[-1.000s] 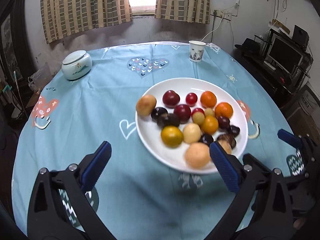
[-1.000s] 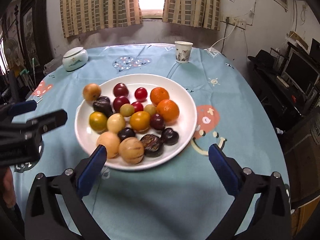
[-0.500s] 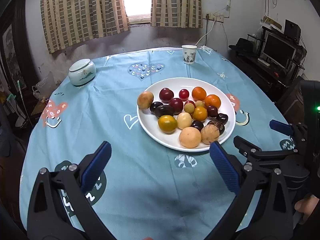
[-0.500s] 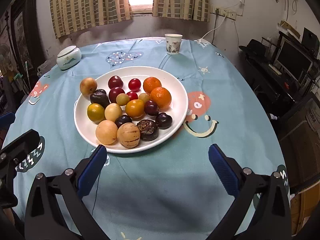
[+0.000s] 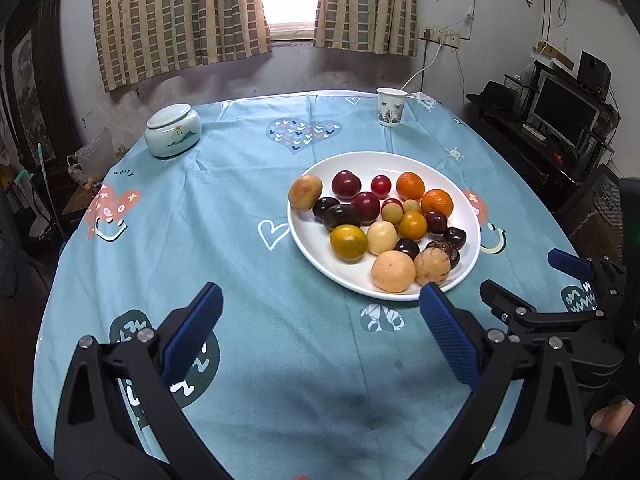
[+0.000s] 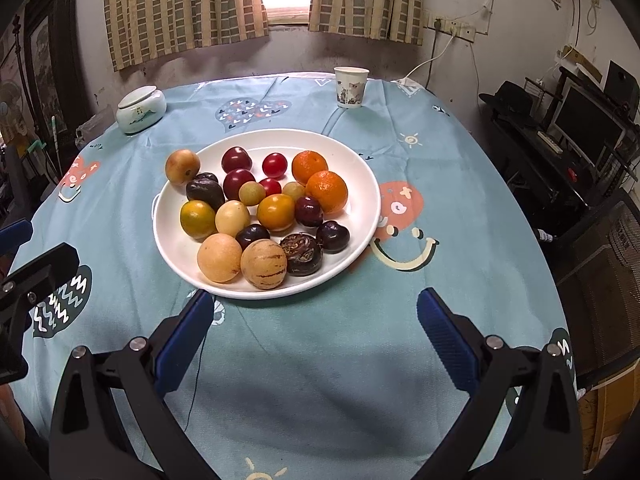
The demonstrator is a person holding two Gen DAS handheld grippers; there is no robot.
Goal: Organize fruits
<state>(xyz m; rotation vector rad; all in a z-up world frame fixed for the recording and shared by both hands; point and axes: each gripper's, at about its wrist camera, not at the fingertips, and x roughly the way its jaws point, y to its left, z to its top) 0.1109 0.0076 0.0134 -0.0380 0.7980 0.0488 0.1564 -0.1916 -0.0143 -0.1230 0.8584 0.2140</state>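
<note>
Fruits: all on the white plate (image 6: pixel 362 184), none on the cloth. One tan fruit (image 6: pixel 182 166) sits on the plate's far-left rim, half over it.
Plate spot: mid counter (image 6: pixel 320 360), a bit toward the right edge in the left cam.
Sorting: mixed, not in clear groups. Two oranges (image 6: pixel 326 191) side by side at the far right of the plate; red plums (image 6: pixel 236 159) & a small red one at the far side; dark ones spread on both sides; big pale ones (image 6: pixel 219 258) at the near rim.
Left claw (image 5: pixel 320 344): wide apart, holds nothing, hangs over the near edge of the counter.
Right claw (image 6: pixel 316 340): wide apart too, nothing in it, just short of the plate's near rim.
How far: can't tell. Fits 2 cases: fruits gathered on the plate & job about done, or a mixed pile that's yet to be grouped by kind.
Other stuff: lidded jar (image 6: pixel 141 109) at far-left edge, paper cup (image 6: pixel 351 87) at far edge; both well apart from the plate.
</note>
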